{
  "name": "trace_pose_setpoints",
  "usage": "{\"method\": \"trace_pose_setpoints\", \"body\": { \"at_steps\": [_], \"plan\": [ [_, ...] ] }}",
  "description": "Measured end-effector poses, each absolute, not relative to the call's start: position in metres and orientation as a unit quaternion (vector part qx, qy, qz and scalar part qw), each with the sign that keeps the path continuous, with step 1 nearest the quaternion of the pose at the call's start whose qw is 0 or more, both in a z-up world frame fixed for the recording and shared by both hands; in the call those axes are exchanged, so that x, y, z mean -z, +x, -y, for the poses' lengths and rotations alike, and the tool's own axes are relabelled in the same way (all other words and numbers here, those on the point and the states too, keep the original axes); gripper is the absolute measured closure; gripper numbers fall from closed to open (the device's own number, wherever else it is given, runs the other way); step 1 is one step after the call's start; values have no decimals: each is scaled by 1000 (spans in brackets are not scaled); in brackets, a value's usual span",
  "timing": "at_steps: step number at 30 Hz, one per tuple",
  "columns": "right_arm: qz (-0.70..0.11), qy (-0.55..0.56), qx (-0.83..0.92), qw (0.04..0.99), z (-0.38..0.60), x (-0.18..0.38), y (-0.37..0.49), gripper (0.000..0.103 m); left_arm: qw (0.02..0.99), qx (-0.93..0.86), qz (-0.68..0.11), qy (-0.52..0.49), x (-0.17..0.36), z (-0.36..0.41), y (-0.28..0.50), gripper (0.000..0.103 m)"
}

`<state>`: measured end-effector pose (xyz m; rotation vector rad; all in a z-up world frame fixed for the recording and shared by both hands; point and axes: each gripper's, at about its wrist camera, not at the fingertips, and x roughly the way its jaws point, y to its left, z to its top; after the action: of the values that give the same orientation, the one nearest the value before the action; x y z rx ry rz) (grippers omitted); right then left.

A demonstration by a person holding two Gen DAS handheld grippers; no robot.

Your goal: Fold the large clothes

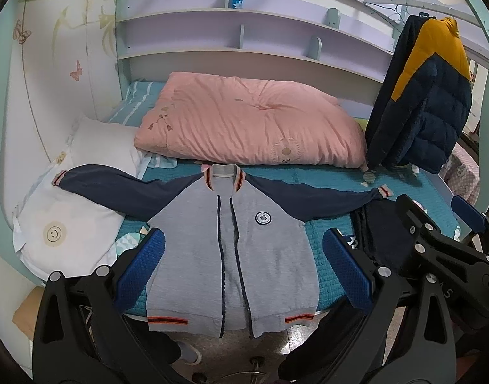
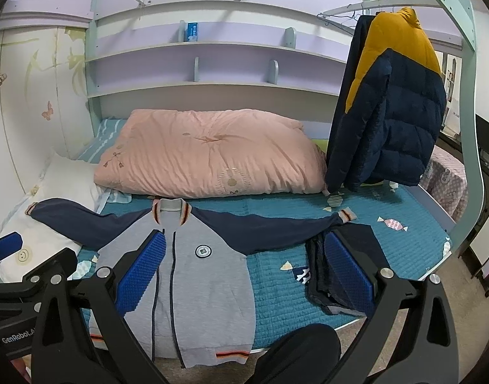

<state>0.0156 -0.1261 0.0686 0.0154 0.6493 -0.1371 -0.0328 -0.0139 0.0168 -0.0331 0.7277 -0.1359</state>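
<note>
A grey zip jacket with navy sleeves lies flat, front up, on the teal bed cover, both sleeves spread out sideways and its hem hanging over the bed's near edge. The right wrist view shows the same jacket left of centre. My left gripper hovers open above the jacket's body, holding nothing. My right gripper is open too, above the jacket's right side and the bed, also holding nothing. Its dark frame appears at the right of the left wrist view.
A folded dark garment sits on the bed right of the jacket. A pink quilt lies behind, a white pillow at the left, and a navy-and-yellow puffer coat hangs at the right. A person's dark knee shows below.
</note>
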Motion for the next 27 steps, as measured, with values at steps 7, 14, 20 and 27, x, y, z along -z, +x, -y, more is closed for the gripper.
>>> {"method": "trace_pose_setpoints", "body": {
  "at_steps": [7,14,20,27],
  "plan": [
    [-323,9,69,944,128,-68,15,7,931,67,-358,-16,-16,16,-33,5],
    [-325,11,67,943,129,-67,16,7,931,67,-358,-16,-16,15,-33,5],
    [-329,13,66,942,129,-64,16,7,930,66,-361,-14,-12,17,-34,5],
    [-333,13,64,941,129,-62,19,7,929,66,-363,-14,-9,17,-34,5]
  ]
}}
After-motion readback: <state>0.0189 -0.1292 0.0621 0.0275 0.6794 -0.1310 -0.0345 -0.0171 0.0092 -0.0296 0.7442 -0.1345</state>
